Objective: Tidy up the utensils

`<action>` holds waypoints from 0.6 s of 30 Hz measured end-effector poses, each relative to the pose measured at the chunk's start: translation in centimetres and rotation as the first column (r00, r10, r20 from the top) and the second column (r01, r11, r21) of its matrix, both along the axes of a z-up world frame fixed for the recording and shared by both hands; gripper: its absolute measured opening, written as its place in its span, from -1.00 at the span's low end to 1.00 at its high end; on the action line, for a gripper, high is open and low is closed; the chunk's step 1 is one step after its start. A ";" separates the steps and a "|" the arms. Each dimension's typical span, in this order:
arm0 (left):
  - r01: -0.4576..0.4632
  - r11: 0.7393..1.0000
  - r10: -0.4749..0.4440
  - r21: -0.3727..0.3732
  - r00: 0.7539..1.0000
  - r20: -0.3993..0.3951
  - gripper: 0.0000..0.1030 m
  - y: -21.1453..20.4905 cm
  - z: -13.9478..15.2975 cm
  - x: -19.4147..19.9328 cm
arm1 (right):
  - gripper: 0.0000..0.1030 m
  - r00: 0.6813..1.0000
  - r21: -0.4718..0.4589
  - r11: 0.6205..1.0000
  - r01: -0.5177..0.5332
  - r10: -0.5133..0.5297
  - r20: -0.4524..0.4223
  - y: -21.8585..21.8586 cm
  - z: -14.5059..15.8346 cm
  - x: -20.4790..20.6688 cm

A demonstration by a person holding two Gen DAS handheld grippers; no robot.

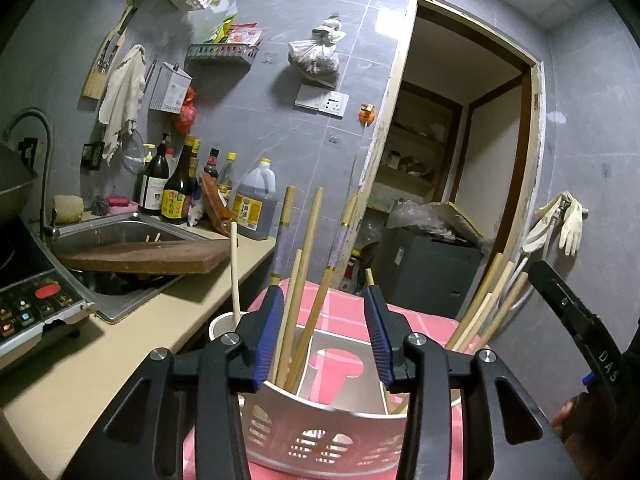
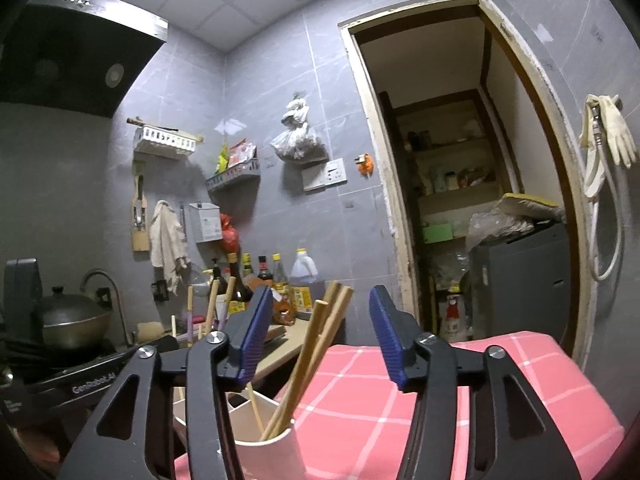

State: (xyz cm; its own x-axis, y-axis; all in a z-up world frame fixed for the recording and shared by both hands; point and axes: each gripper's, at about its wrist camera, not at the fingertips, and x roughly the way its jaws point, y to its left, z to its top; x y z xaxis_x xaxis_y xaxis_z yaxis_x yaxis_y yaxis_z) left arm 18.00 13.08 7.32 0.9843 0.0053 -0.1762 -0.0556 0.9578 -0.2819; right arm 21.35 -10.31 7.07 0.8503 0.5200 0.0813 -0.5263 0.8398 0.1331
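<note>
A white slotted utensil holder stands on a pink checked cloth. Several wooden chopsticks stand in its left compartment and more chopsticks lean at its right side. My left gripper is open and empty, its blue pads on either side of the left chopsticks. In the right wrist view the holder sits low with chopsticks rising between my open, empty right gripper. The right gripper's black body shows at the right edge of the left wrist view.
A counter at left carries a sink with a wooden cutting board across it, sauce bottles, an induction cooker and a white cup with one chopstick. A wok sits on the stove. An open doorway lies behind.
</note>
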 end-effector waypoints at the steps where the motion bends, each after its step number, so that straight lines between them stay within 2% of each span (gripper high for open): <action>1: -0.001 1.000 0.001 0.004 1.000 -0.004 -0.20 -0.1 0.0 -0.1 | 0.07 1.000 -0.001 1.000 0.007 -0.007 -0.006 -0.3 0.1 -0.2; 4: -0.001 1.000 0.001 0.013 1.000 -0.011 0.04 -0.5 0.3 -0.7 | 0.15 1.000 -0.007 1.000 0.022 -0.023 -0.018 -1.1 0.4 -1.1; 6: 0.001 1.000 -0.001 0.013 1.000 -0.012 0.10 -0.6 0.4 -1.1 | 0.32 0.999 -0.005 1.000 0.025 -0.025 -0.026 -1.7 0.5 -1.7; 11: -0.001 1.000 0.002 0.025 1.000 -0.020 0.41 -1.4 0.9 -2.3 | 0.53 0.997 -0.007 0.999 0.042 -0.043 -0.059 -3.5 1.0 -3.7; 16: 0.004 0.999 -0.003 0.044 1.000 -0.022 0.56 -2.4 1.2 -4.0 | 0.74 0.993 -0.020 0.998 0.061 -0.063 -0.099 -5.4 1.2 -5.7; 18: 0.009 0.999 -0.007 0.053 1.000 -0.028 0.58 -2.8 1.3 -4.6 | 0.93 0.991 -0.028 0.997 0.070 -0.073 -0.115 -5.9 1.2 -6.5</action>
State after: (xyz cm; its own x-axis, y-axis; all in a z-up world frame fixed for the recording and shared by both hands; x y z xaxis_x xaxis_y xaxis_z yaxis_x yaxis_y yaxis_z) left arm 13.45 10.26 8.60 0.9791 0.0077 -0.2031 -0.0551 0.9719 -0.2288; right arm 14.84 -16.25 8.25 0.8883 0.4582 -0.0320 -0.4470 0.8785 0.1688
